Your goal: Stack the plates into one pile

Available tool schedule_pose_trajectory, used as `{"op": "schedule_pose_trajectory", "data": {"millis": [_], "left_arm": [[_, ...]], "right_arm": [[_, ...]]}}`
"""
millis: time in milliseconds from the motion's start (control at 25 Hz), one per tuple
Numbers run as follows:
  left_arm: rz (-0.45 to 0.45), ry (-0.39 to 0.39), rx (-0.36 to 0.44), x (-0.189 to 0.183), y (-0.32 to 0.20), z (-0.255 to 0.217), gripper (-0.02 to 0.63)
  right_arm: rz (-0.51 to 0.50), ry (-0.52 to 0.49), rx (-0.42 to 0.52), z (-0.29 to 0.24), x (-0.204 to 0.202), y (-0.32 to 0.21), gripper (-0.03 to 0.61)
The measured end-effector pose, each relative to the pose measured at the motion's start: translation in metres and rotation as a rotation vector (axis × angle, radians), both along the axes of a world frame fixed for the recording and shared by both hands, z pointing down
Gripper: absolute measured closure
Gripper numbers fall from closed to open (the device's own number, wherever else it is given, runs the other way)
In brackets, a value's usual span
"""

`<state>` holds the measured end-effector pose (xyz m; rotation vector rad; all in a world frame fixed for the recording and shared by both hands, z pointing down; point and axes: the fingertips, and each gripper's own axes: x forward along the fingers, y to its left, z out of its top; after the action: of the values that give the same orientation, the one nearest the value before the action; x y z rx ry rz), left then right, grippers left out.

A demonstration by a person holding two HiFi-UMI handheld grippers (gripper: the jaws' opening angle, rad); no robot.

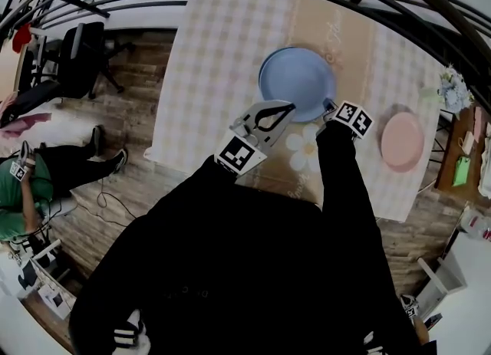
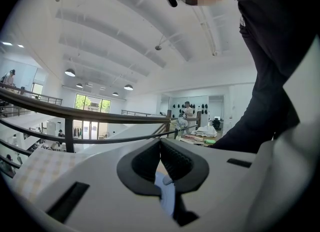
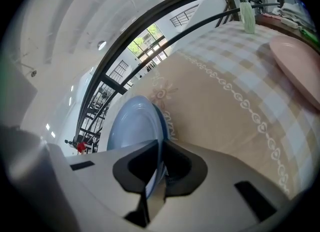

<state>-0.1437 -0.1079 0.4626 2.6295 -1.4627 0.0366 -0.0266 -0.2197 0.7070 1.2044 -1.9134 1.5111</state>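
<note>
The right tool point(image 1: 330, 106) is closed narrow on the near right rim of the blue plate point(image 1: 298, 81). The right gripper view shows the rim's edge running between its two pads point(image 3: 150, 178) (whether the plate has left the tabletop point(image 1: 230, 39) I cannot tell). The left tool point(image 1: 285, 106) sits just beside the same plate's near left rim with its jaws together, and nothing seems clamped in them. A pale blue sliver low in the gap is probably the plate seen beyond.

From the right tool the blue plate spreads away to the far left, about midway across the tabletop. The pink plate point(image 1: 403, 140) lies the other way, to the right and a little nearer, well apart. It rests flat close to the tabletop's right edge, with bare checked cloth between the two plates.

So the coming move looks like a sideways carry to the right, and the right hand is both the nearer one and the one with the grip. Since the blue plate trails to the far left of its tool, that tool would likely have to end over the pink plate's near right rim to centre the pile.
</note>
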Motion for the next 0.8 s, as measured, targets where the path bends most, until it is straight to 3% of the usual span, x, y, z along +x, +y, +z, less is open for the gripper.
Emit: {"op": "schedule_pose_trajectory", "data": {"millis": [560,800], "left_arm": [[0.004,-0.004,-0.021,0.001,-0.004,0.007,0.594],[0.017,-0.005,-0.02,-0.007,-0.001,0.006,0.594]], "right_arm": [[0.014,0.043,0.008,0.008,0.003,-0.018,0.541],[-0.044,0.08,0.052,-0.002,-0.017,-0.015,0.42]]}}
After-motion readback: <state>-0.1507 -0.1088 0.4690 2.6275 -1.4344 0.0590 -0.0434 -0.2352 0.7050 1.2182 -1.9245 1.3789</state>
